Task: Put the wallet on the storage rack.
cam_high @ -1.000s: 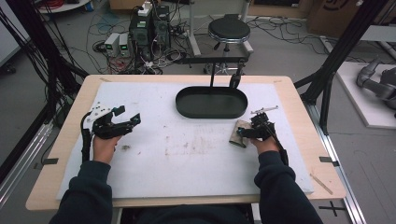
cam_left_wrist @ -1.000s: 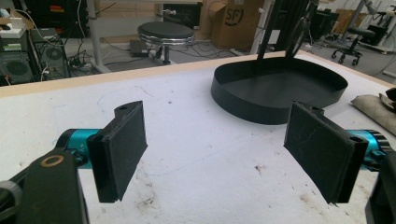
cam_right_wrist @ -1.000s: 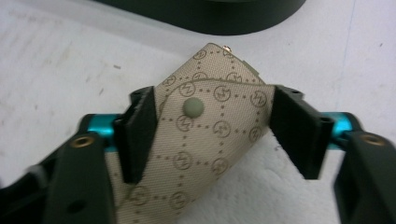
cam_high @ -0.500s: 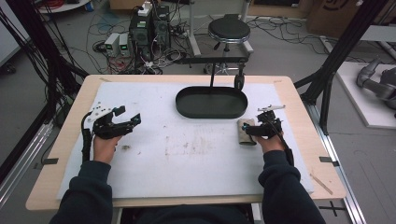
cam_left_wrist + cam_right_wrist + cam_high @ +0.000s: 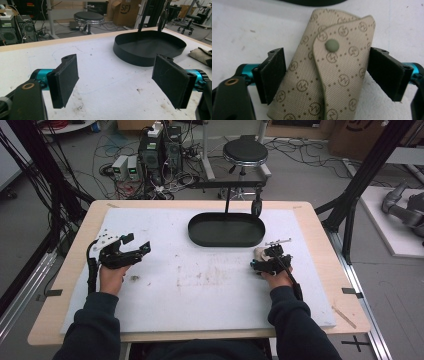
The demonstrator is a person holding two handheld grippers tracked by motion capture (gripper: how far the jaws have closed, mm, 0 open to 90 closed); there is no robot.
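Observation:
A beige patterned pouch (image 5: 327, 75) with a grey snap button lies flat on the white mat, in the high view (image 5: 259, 254) just right of the black oval tray (image 5: 200, 236). My right gripper (image 5: 325, 75) straddles it; its jaws have just been opening and now stand wide, one pad close on either side of the pouch without squeezing it. In the high view the right gripper (image 5: 265, 261) sits right on top of the pouch. Over the mat's left part my left gripper (image 5: 136, 246) stands open and empty, its pads (image 5: 65, 80) far apart. It looks toward the tray (image 5: 130, 53) and the pouch (image 5: 202, 55).
The tray stands at the mat's far middle, with a black post and crossbar (image 5: 227, 195) behind it. The white mat (image 5: 210, 290) covers most of the wooden table (image 5: 327, 245). A stool (image 5: 245, 152), computers and cables lie on the floor beyond.
The right hand carried the pouch a little to the right and down onto the mat, and its jaws spread apart. The left hand and gripper kept still.

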